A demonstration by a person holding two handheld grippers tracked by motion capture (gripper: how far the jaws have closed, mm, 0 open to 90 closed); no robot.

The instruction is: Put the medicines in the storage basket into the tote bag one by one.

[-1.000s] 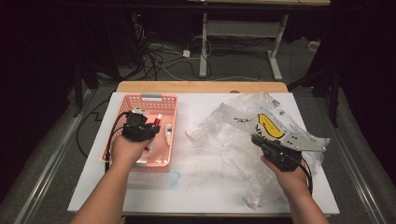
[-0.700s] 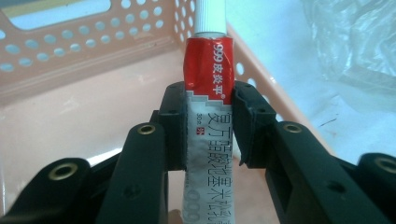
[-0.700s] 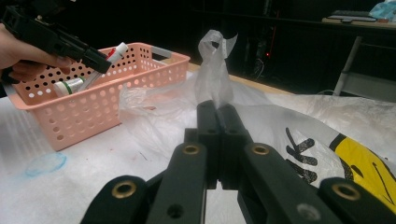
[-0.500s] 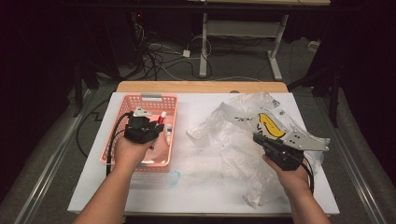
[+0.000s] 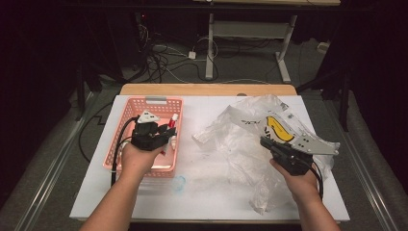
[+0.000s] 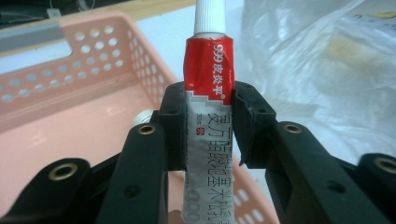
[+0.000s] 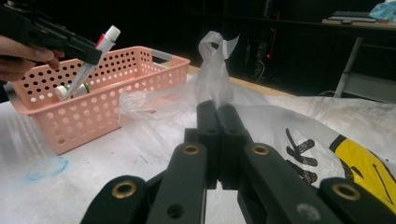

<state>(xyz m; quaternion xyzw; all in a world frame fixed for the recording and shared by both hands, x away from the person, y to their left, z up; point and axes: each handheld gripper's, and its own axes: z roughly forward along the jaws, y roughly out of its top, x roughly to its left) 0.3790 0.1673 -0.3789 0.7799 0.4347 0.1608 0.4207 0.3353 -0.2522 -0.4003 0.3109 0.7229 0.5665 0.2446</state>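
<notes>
Over basket [image 5: 126, 149], left hand-held gripper [image 6: 208, 122] gripping tube [image 6: 208, 93]

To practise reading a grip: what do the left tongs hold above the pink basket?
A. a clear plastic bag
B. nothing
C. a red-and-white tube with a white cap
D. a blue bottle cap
C: in the left gripper view the left tongs clamp the red-and-white tube beside the pink basket.

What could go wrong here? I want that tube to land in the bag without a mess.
The left claw pinches the tube across its soft body, so squeezing harder could dent it or push paste toward the cap. The right claw holds only a thin fold of the bag, which could slip free or leave no open mouth for the tube.
</notes>
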